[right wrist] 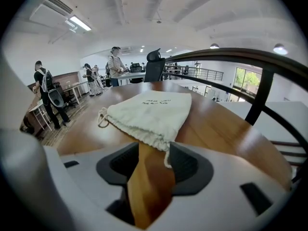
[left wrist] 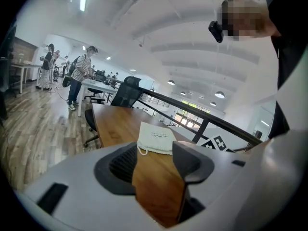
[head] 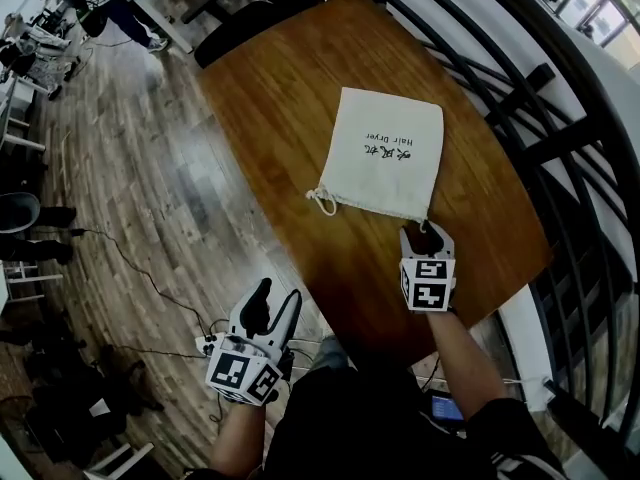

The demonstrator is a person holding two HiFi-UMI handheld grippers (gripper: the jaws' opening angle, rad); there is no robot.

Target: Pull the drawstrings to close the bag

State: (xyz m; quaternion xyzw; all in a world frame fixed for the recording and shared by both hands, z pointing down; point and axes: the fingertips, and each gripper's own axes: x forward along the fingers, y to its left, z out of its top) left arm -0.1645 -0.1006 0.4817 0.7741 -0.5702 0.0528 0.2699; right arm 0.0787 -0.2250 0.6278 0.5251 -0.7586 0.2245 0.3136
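A cream cloth drawstring bag (head: 385, 153) lies flat on the wooden table (head: 290, 98), its gathered mouth toward me. A knotted cord loop (head: 322, 200) sticks out at the mouth's left corner. My right gripper (head: 427, 236) sits at the mouth's right corner with its jaws open. In the right gripper view the bag (right wrist: 149, 112) fills the middle, and the right cord end (right wrist: 167, 158) hangs into the gap between the jaws, not pinched. My left gripper (head: 272, 303) is open and empty, off the table's near left edge over the floor. From it the bag (left wrist: 156, 138) shows farther off.
A black metal railing (head: 520, 98) runs along the table's right side. A black office chair (head: 235, 18) stands at the far end. Cables (head: 130, 268) trail over the wood floor at the left. People (left wrist: 79, 73) stand at desks in the background.
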